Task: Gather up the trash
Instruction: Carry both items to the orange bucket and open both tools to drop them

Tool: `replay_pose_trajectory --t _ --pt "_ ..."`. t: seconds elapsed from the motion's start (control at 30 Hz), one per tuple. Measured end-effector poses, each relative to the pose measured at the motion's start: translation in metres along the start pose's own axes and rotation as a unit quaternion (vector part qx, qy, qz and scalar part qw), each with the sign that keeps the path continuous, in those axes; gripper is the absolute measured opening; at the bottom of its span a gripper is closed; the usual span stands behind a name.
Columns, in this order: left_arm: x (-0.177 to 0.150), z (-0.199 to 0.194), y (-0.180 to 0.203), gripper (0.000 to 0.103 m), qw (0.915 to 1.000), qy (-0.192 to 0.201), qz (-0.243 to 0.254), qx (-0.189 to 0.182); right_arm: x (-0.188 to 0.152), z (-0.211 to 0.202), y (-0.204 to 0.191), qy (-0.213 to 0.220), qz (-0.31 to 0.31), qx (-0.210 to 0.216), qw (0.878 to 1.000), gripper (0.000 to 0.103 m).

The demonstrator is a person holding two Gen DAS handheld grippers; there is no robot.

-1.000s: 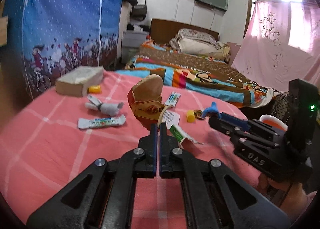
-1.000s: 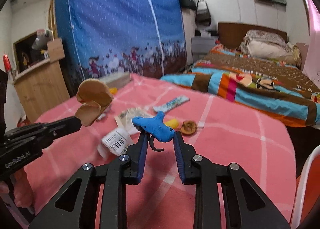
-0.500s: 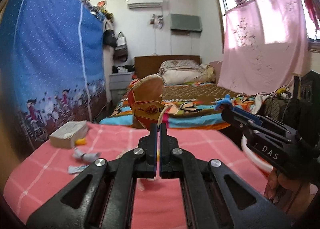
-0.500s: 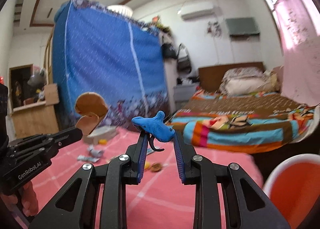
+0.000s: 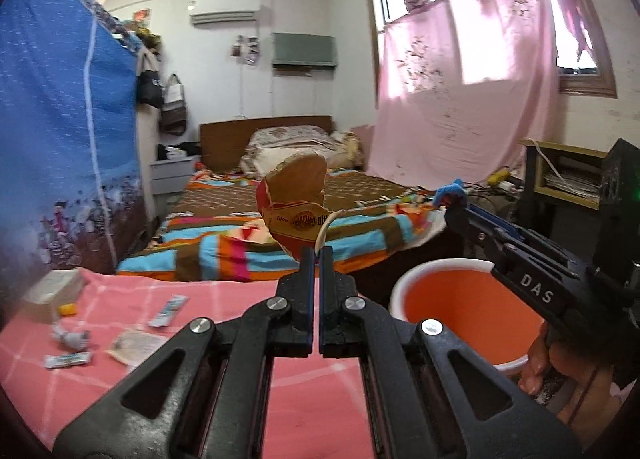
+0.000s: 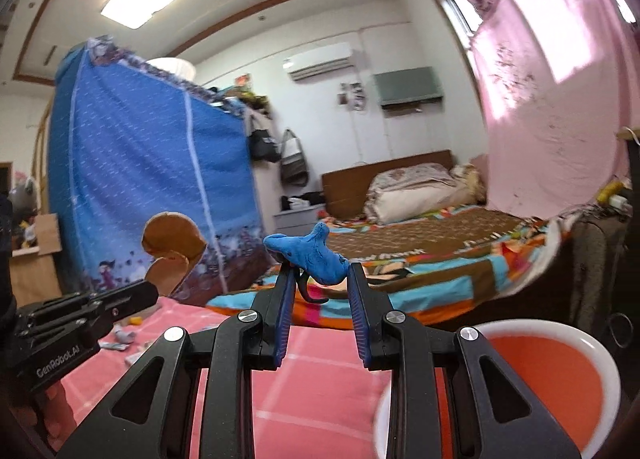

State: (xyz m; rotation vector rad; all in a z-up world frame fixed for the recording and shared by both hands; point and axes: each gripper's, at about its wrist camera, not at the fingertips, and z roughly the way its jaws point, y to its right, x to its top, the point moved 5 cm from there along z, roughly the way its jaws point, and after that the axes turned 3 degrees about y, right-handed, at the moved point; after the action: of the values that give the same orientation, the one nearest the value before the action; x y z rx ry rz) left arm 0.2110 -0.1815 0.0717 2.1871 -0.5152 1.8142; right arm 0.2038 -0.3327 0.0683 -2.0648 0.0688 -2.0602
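Two hand-held grippers carried one piece of trash each beside the one orange bin.

The left hand-held gripper (image 5: 317, 255) was clamped tight on a crushed paper cup (image 5: 295, 206), raised left of the bin (image 5: 460, 311); the right hand-held gripper (image 6: 320, 279) pinched a blue scrap (image 6: 310, 253) at a narrow gap, up above the bin's near rim. Left of the bin, the pink table (image 5: 224, 299) held about four wrappers, with one box (image 5: 48, 291) farthest from it.
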Motion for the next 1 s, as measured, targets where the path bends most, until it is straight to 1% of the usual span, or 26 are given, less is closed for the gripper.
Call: replay_pose_trajectory --t 0.2,0.47,0.67,0.87,1.0 --pt "-0.003 0.018 0.036 0.005 0.9990 -0.022 0.005 -0.039 -0.005 -0.007 0.029 -0.017 0.024 -0.042 0.999 0.025" --pt "-0.016 0.041 0.065 0.005 0.9949 -0.065 -0.010 -0.077 -0.014 -0.011 0.063 -0.055 0.051 -0.088 0.993 0.027" --pt "-0.026 0.059 0.086 0.005 0.9890 -0.101 -0.023 -0.106 -0.021 -0.012 0.085 -0.082 0.073 -0.110 0.988 0.027" --pt "-0.034 0.073 0.098 0.005 0.9820 -0.134 -0.040 -0.127 -0.027 -0.016 0.099 -0.099 0.094 -0.124 0.983 0.027" --pt "-0.037 0.080 0.103 0.006 0.9779 -0.150 -0.049 -0.137 -0.028 -0.016 0.104 -0.107 0.103 -0.128 0.981 0.030"
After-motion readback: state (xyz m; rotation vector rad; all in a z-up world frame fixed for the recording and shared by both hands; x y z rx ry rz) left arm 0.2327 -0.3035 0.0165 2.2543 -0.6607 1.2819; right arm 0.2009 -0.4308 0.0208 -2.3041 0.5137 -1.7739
